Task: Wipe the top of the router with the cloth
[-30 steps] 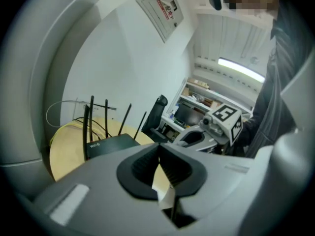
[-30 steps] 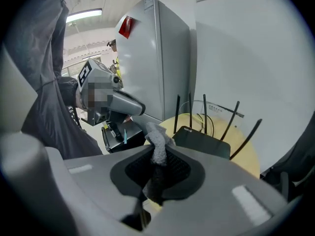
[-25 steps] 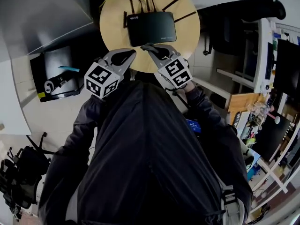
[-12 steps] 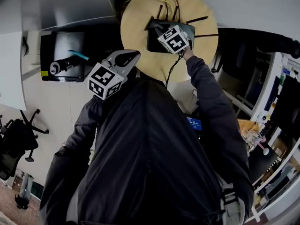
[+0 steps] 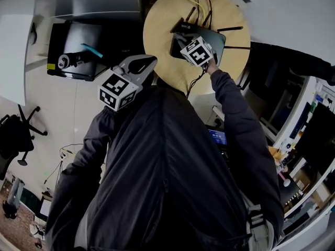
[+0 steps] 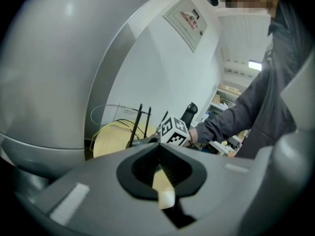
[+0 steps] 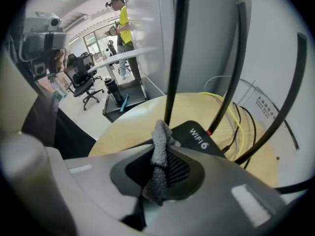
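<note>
A black router (image 5: 217,38) with upright antennas lies on the round wooden table (image 5: 159,41). My right gripper (image 5: 184,35) is stretched out over the router's left part, shut on a grey cloth (image 7: 158,156). In the right gripper view the cloth bunches between the jaws just above the router (image 7: 197,136), near its printed corner, with antennas (image 7: 174,58) rising close behind. Whether the cloth touches the top is hidden. My left gripper (image 5: 151,61) hangs back at the table's near edge, close to my body. Its jaws are shut with nothing in them (image 6: 158,144).
Yellow and black cables (image 7: 231,107) run from the router's back across the table. A low black stand (image 5: 73,61) with a dark cylinder and a teal pen sits left of the table. An office chair (image 5: 15,135) stands at far left. Shelving (image 5: 298,140) crowds the right.
My right gripper has left the table's near edge and reached out over the router with the cloth. The left gripper stayed near my body. The view has shifted, so the table sits further right.
</note>
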Tool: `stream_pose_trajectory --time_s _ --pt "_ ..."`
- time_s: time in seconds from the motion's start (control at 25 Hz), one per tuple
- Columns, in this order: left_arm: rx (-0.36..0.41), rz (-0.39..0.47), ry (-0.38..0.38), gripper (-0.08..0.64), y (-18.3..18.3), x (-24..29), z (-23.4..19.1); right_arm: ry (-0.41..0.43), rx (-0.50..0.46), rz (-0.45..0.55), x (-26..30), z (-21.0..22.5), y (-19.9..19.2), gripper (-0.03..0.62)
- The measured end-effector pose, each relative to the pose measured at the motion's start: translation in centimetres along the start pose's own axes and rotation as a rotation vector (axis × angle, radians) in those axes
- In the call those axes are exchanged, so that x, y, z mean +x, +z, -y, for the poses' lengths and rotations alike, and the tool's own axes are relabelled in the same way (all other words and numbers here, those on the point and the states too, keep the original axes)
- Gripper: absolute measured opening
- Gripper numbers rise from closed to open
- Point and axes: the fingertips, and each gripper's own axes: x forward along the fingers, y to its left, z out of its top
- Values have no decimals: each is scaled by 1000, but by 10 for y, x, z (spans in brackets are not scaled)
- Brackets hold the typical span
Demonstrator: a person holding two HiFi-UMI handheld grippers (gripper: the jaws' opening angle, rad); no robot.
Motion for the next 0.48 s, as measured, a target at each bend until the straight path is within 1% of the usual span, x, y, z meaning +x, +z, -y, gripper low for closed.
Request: stream_pose_trajectory --time_s 0.16,0.32,0.4,0.48 --pt "-12 3 0 -8 -2 2 3 51 -6 7 -6 -38 -14 31" --pt "-10 -1 -2 -8 -3 5 7 99 -46 3 -10 -70 -24 31" --pt "-9 -1 -2 -8 -3 7 10 116 -54 7 -11 -77 -26 31" --pt "-8 -1 0 -9 -2 9 11 125 -44 16 -11 -74 -25 31"
